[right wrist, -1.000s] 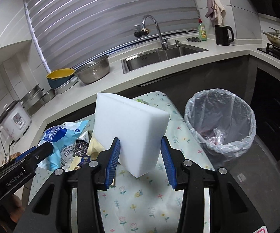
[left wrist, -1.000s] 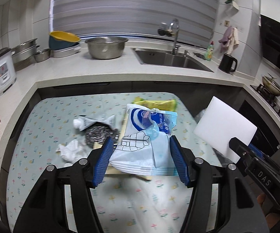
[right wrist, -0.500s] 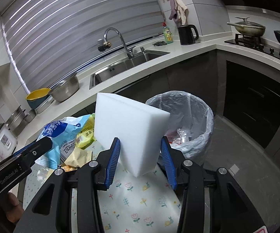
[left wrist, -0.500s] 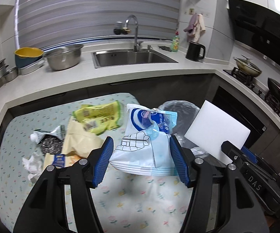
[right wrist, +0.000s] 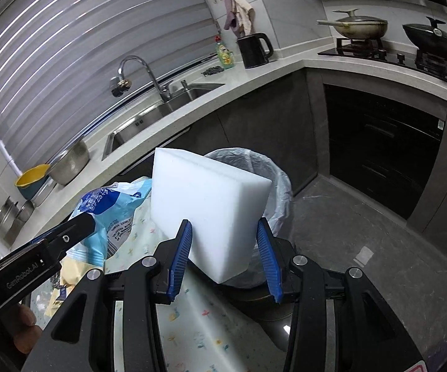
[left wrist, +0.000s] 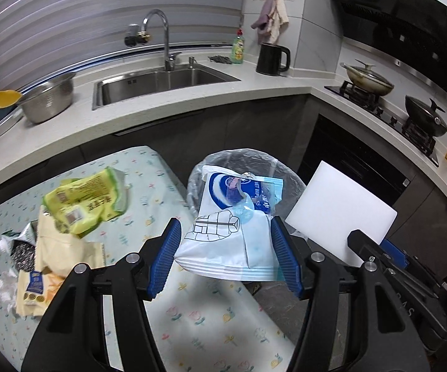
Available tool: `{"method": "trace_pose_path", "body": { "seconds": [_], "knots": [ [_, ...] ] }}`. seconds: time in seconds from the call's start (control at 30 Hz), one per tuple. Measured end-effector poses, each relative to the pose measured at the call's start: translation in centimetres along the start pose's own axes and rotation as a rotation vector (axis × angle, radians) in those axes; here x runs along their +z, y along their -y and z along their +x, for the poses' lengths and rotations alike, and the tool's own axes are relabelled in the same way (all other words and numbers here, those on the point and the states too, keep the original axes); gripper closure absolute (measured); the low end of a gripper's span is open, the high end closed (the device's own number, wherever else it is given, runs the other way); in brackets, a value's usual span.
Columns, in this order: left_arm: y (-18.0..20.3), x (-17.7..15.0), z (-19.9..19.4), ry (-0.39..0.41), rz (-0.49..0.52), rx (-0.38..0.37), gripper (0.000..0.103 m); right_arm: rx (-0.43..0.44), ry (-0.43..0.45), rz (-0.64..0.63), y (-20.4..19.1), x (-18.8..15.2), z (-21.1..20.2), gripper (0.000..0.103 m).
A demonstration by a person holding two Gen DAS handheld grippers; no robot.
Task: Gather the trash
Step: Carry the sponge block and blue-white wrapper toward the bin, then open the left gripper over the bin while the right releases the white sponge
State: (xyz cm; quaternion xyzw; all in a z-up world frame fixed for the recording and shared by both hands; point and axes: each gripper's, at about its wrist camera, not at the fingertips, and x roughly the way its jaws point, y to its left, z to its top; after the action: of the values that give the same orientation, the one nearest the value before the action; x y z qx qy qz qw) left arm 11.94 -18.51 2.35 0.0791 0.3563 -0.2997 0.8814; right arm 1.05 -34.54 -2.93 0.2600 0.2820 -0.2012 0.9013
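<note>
A home kitchen: a stainless sink [left wrist: 161, 83] with faucet [left wrist: 158, 31] set in a pale countertop [left wrist: 192, 99], a gas hob [left wrist: 387, 108] bearing pans, a range hood [left wrist: 409, 24], and a kettle [left wrist: 271, 59].

Even indoor light, sharp centre, fisheye bending and dark vignette at the corners.

Pack in my left gripper [left wrist: 226, 248]: the blue and white wet wipes pack [left wrist: 232, 217] reads "WET WIP", the rest hidden.
Side of my left gripper: "GenRobot.AI".
Other packets: print too small for me to read.
</note>
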Motion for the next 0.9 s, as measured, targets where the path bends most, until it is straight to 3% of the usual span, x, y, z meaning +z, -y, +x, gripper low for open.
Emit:
{"method": "trace_pose_path", "body": {
  "seconds": [0.47, 0.77, 0.9],
  "knots": [
    [1.5, 2.0, 8.4, -0.061, 0.018, -0.052, 0.042, -0.07, -0.014, 0.043, 2.7, 1.7, 4.9, 0.062],
    [0.3, 2.3, 9.2, -0.055, 0.007, -0.031, 0.028, -0.073, -0.019, 0.019, 1.6, 3.2, 7.8, 0.061],
    [-1.4, 2.4, 8.8, -0.048, -0.026, -0.011, 0.028, -0.063, -0.025, 0.0, 0.5, 3.6, 8.7, 0.061]
  ]
}}
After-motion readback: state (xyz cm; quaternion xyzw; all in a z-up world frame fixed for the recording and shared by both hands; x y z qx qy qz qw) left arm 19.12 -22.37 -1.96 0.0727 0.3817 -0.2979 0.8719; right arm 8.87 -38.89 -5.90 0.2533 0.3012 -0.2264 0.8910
